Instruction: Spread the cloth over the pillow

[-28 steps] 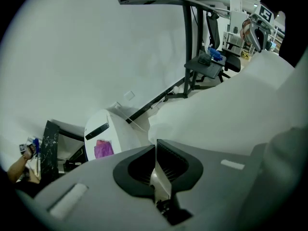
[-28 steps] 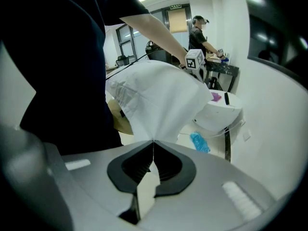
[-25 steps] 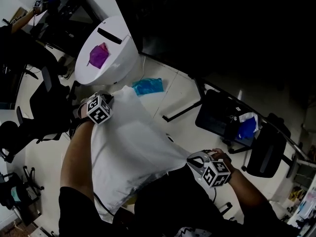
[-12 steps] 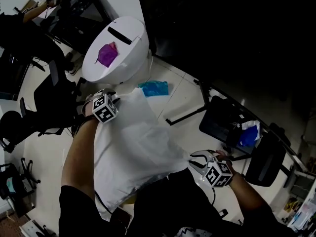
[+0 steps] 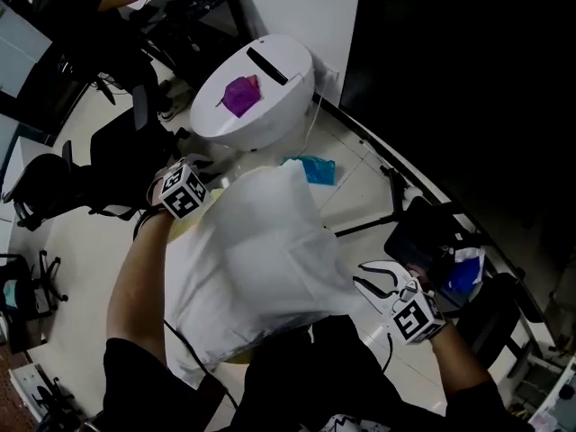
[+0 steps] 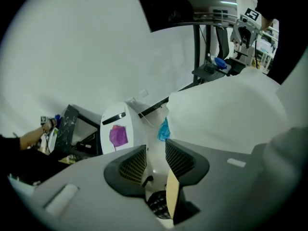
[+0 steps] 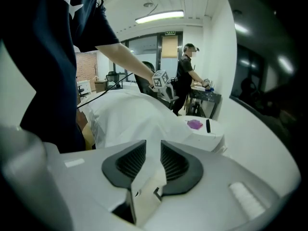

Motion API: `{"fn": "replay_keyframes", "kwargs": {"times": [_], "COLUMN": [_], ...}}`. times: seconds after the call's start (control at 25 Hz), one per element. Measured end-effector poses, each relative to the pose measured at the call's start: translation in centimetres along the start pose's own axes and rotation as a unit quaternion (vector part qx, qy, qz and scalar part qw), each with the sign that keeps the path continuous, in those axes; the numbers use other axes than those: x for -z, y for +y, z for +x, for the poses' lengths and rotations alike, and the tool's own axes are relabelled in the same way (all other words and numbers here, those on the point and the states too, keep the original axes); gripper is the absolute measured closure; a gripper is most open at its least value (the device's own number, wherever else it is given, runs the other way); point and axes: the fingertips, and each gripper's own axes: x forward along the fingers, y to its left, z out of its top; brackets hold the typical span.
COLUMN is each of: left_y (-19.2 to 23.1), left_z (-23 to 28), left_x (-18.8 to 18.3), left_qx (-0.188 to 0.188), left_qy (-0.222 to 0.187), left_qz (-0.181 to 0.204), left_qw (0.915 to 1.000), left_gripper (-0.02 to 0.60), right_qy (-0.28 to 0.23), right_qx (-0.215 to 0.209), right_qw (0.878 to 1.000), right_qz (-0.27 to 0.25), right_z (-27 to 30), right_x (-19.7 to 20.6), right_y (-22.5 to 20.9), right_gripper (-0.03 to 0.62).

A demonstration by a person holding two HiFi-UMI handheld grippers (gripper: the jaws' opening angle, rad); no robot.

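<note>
Left gripper [image 6: 155, 160]: jaws parted, just been opening, nothing between the pads. Right gripper [image 7: 153, 159]: jaws parted, just been opening, pads pressing on nothing. Left forearm [image 5: 135, 286] bare, extended forward; right forearm [image 5: 461, 367] angled outward. Both grippers pitched downward.

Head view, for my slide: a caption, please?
Left gripper and right gripper, jaws just opening and empty, flank the white cloth near a round white table.

head view: dim, right side near black | source: ceiling lamp [image 7: 159, 17] in right gripper view | cloth [image 5: 252, 268] brightest, nearly washed out | gripper views: fisheye bend, dark corners, soft foreground
</note>
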Motion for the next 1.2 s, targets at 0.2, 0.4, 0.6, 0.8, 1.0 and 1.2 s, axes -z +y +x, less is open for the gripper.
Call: {"fn": "replay_keyframes", "kwargs": {"times": [0.2,0.4,0.6,0.8,1.0,1.2], "left_y": [-2.0,-6.7,-9.0,-11.4,-13.7,-15.4], "left_z": [-3.6,-6.6,-7.8,-7.6,-7.0,-6.4], "left_x": [7.4,12.3,18.2,23.2,25.7,26.2], "left_qx": [0.056,0.148,0.163,0.202,0.249,0.283], "left_qy": [0.017,0.012,0.065,0.092,0.105,0.127], "left_qz": [-0.108,-0.162,-0.183,-0.24,-0.315,-0.354], "left_qw": [0.9924,0.9756,0.9674,0.9449,0.9096,0.882], "left_gripper": [0.465,0.466,0.477,0.479,0.479,0.479], "right_qy": [-0.018,-0.023,-0.022,-0.026,-0.017,-0.008], "right_qx": [-0.004,-0.023,-0.043,-0.053,-0.064,-0.072], "right_qw": [0.999,0.997,0.995,0.992,0.99,0.989], "right_qz": [-0.032,-0.064,-0.092,-0.112,-0.121,-0.125], "right_z": [1.5,3.4,4.5,5.1,5.8,6.2], "right_x": [-4.5,-7.0,-9.3,-11.2,-11.2,-10.6], "right_y": [0.2,1.3,3.4,5.1,6.6,7.2], "right_gripper": [0.486,0.487,0.487,0.487,0.487,0.487]}}
